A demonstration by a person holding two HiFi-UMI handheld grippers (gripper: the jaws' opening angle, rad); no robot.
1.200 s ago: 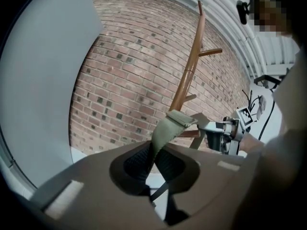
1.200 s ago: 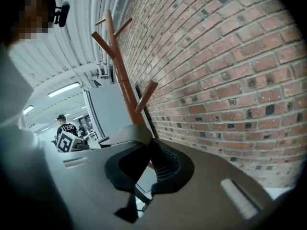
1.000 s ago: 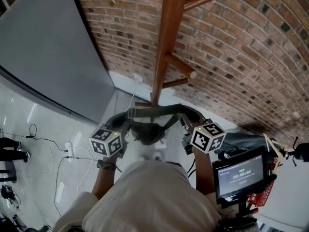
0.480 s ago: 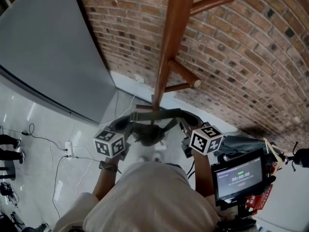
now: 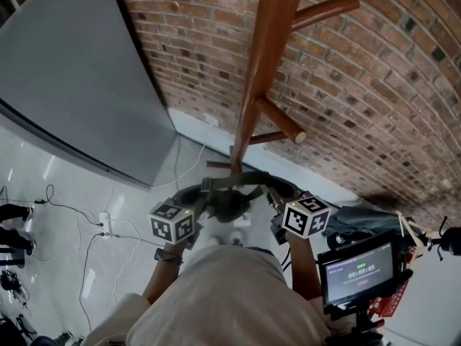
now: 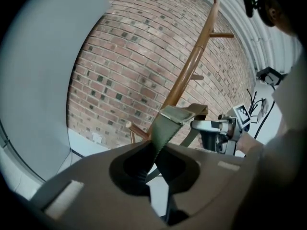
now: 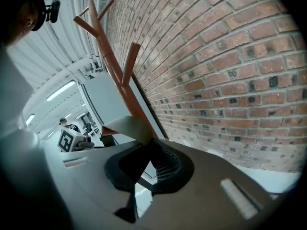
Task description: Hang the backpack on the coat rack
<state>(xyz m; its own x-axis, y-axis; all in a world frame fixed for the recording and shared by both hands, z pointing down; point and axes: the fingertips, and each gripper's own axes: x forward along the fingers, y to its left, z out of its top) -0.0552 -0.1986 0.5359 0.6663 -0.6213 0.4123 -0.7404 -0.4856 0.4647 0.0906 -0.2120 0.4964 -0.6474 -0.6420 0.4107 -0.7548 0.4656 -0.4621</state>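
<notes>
In the head view, a tall brown wooden coat rack (image 5: 263,63) with angled round pegs stands against a red brick wall (image 5: 374,85). A flat grey panel (image 5: 65,71) stands to its left. Below the lowest pegs, a dark fabric backpack (image 5: 229,205) hangs between the two grippers. Its olive-green webbing strap (image 5: 232,182) stretches across in front of the pole's lower part. The left gripper (image 5: 189,212) holds one end of the strap and the right gripper (image 5: 282,216) holds the other. Each gripper carries its marker cube. Loose cables (image 5: 101,229) lie on the pale glossy floor (image 5: 43,186). A small black screen with green digits (image 5: 358,269) sits at the lower right.

In the left gripper view, the left gripper (image 6: 156,156) has its jaws pressed together on the strap (image 6: 169,123). The strap comes out from between them, rises to a fold and runs on toward the right gripper (image 6: 213,127). The coat rack (image 6: 192,66) rises behind the fold, in front of the brick wall (image 6: 124,66).

In the right gripper view, the right gripper (image 7: 146,152) is likewise clamped on the strap (image 7: 125,126). The strap leaves the jaws as a flat pale-green band running to the left. The coat rack (image 7: 115,66) stands just behind it along the brick wall (image 7: 225,56). The left gripper (image 7: 71,140) shows at the band's far end.
</notes>
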